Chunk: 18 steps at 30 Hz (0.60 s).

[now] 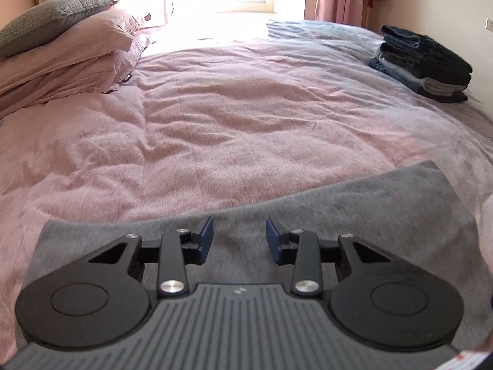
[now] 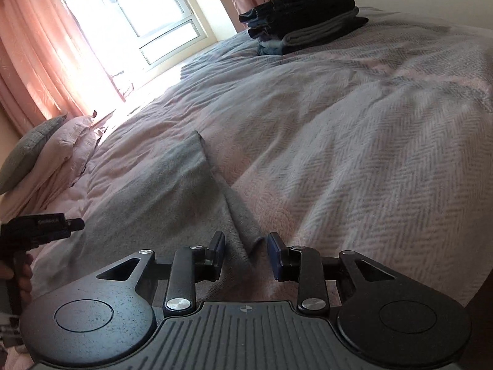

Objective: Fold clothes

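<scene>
Jaws of both the left gripper (image 1: pixel 239 236) and right gripper (image 2: pixel 245 250) stand apart over the grey cloth (image 1: pixel 354 215) on the bed (image 1: pixel 246 117), so each should pinch one corner evenly before folding.

— How does the left gripper (image 1: pixel 239 236) stand?

— Tilted downward, its two blue-padded fingers (image 1: pixel 205 231) apart with a clear gap between them. Nothing is pinched between the pads.

— And the right gripper (image 2: pixel 246 254)?

— Also angled down, and rolled a little to one side. Its pads are parted too. A ridge of cloth rises into the gap, close to the right pad (image 2: pixel 273 254), but the pads do not press on it.

— Can you see the person at all?

— Only in the right wrist view: at the lower left edge a hand (image 2: pixel 23 273) wraps around the handle of the left gripper, whose dark body points across the frame.
</scene>
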Available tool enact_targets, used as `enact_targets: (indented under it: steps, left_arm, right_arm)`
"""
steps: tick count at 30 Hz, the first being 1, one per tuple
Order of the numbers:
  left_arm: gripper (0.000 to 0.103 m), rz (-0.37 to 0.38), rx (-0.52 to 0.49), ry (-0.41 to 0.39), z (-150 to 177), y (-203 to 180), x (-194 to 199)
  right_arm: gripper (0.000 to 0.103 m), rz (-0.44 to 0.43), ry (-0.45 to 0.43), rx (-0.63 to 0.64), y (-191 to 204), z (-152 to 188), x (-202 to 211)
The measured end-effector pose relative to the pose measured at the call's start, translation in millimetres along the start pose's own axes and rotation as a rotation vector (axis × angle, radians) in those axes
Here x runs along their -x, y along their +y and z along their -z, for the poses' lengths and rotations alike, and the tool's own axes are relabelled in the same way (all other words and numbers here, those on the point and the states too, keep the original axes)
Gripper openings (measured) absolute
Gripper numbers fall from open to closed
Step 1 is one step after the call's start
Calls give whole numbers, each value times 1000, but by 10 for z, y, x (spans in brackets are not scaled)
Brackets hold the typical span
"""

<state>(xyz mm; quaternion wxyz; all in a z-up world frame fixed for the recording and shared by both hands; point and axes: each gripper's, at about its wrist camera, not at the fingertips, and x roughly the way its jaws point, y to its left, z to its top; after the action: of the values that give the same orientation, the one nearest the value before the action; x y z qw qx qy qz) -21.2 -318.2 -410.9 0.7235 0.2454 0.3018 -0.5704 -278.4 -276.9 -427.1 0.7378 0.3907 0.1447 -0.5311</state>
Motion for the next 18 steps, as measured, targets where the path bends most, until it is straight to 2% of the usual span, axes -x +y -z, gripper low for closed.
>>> enact_targets:
  steps: [2, 4, 12, 16, 18]
  left_arm:
    - [33, -14, -22, 41, -38, -51, -151]
    - [32, -33, -68, 36, 37, -120, -88]
    - [29, 25, -182, -10, 1022, -244, 850]
    - [29, 35, -142, -21, 1291, -219, 1128]
    - [29, 50, -123, -12, 1314, -180, 1213]
  right_arm:
    - [28, -12, 5, -15, -34, 28, -53]
    - [28, -18, 7, -15, -43, 21, -89]
    - [31, -24, 47, 17, -20, 35, 6]
    - [52, -48, 37, 33, -33, -25, 54]
    - [56, -65, 10, 42, -45, -73, 84]
